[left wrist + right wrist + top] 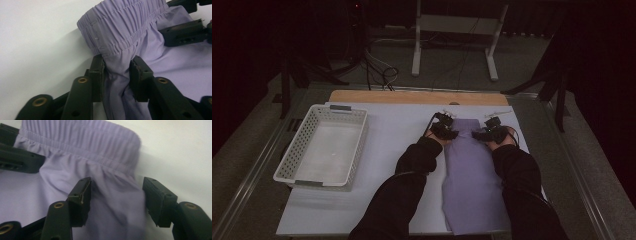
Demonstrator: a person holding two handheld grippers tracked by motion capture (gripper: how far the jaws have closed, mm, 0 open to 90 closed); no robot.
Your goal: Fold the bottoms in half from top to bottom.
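White slotted plastic basket (321,146) sits at 9 o'clock of the hands, well apart from them; nothing lies between the grippers and the garment; black-sleeved forearms (412,165) enter from 6 o'clock. Lilac shorts (472,175) lie flat on the right half of the board, elastic waistband (120,22) toward 12 o'clock. Left gripper (117,72) clenched on a pinched fold of fabric just below the waistband's left corner, both pads pressing the cloth; right gripper (116,195) at the waistband's right corner, fabric bunched between its jaws, the near pad touching cloth, the far pad standing off it, so not yet gripping. Surface: white sheet (397,130) over a wooden board (412,97) on a grey frame table; room dim, cables (379,70) and a stand's white legs (452,45) at 12 o'clock.
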